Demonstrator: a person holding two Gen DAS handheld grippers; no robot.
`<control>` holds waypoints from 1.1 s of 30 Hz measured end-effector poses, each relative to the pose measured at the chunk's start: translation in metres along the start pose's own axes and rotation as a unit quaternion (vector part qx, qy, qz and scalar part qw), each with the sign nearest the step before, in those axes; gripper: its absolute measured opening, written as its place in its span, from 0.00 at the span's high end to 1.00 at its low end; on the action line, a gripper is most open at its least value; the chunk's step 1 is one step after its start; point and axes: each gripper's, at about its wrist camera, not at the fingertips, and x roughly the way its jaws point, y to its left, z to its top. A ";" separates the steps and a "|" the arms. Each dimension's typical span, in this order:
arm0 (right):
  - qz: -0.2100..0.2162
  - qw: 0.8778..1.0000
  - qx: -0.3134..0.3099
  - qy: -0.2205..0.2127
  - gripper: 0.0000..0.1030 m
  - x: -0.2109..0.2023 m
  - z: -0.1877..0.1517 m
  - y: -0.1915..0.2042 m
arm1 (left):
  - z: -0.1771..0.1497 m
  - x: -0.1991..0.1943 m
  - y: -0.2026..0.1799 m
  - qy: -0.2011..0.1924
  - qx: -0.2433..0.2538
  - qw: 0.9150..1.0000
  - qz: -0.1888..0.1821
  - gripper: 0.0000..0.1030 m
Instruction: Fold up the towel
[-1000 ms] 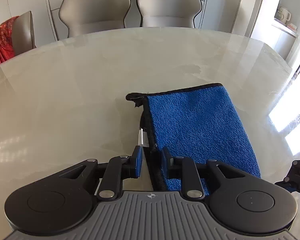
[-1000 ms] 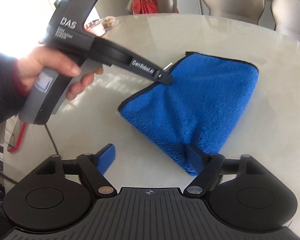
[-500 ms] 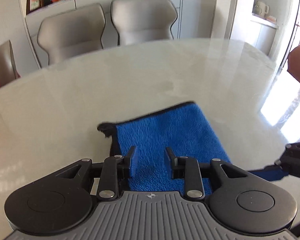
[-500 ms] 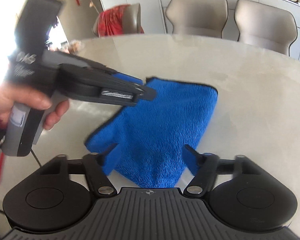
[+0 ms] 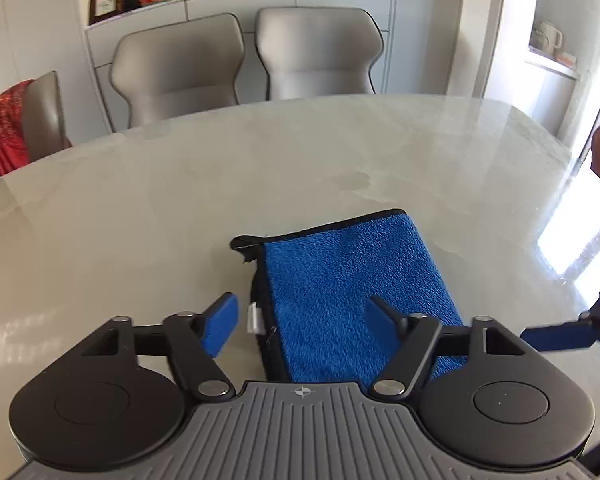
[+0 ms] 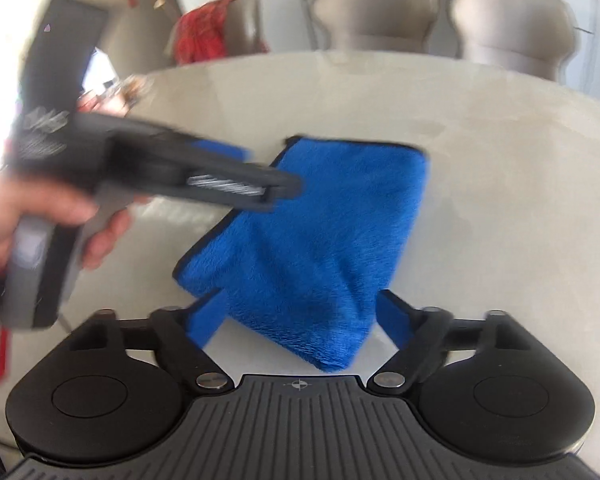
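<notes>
Left gripper (image 5: 300, 320) gapes, released, straddling the folded towel (image 5: 352, 284)'s near left edge on the desk (image 5: 180, 208). Right gripper (image 6: 300, 316), also spread, brackets the towel (image 6: 312, 240)'s near corner. Folding looks finished; next, I judge, withdrawing cleanly.

The towel (image 5: 356, 292) is fluffy blue terry cloth, the table (image 5: 180, 208) glossy polished stone.
</notes>
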 end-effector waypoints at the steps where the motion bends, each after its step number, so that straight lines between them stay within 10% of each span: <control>1: -0.015 1.000 -0.001 -0.002 0.12 -0.005 -0.001 0.002 | -0.004 -0.008 0.000 0.004 -0.004 1.000 0.006 0.24; 8: -0.131 0.990 0.038 0.021 0.03 -0.029 -0.017 0.017 | -0.035 -0.055 -0.006 0.014 -0.036 0.999 0.017 0.18; 33: -0.194 0.973 0.121 -0.038 0.01 -0.106 -0.050 0.057 | -0.087 -0.153 -0.016 -0.015 -0.093 0.995 0.029 0.07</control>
